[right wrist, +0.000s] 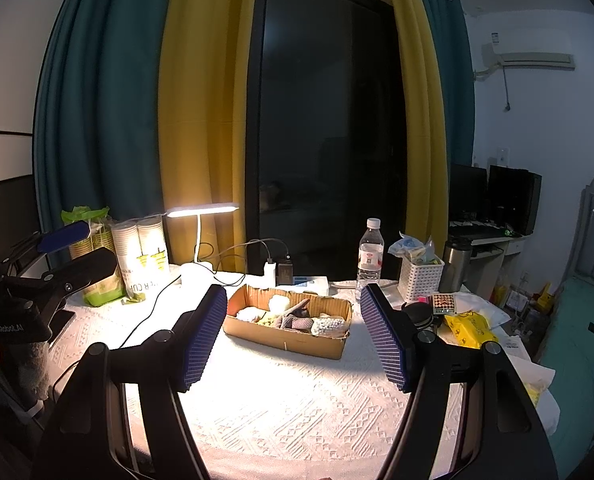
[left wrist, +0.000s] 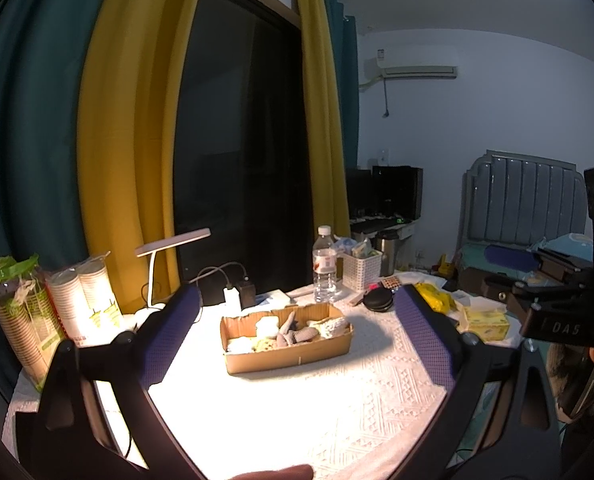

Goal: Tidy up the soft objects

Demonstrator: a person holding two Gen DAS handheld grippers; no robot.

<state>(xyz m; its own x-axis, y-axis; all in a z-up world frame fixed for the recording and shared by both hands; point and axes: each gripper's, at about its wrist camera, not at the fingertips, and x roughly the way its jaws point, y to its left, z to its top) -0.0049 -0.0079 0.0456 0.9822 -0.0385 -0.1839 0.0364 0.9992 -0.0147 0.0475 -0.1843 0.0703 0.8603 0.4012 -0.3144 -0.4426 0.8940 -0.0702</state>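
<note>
The left claw (left wrist: 297,336) hangs spread and empty over the near edge of the white patterned table (right wrist: 297,408); at the table's middle, the shallow brown cardboard tray (right wrist: 289,338) already holds the knitted soft pieces (right wrist: 293,318), white, grey and yellow-green; the right claw (right wrist: 293,336) is likewise spread, empty. Any pick should probably pinch one piece gently.
</note>
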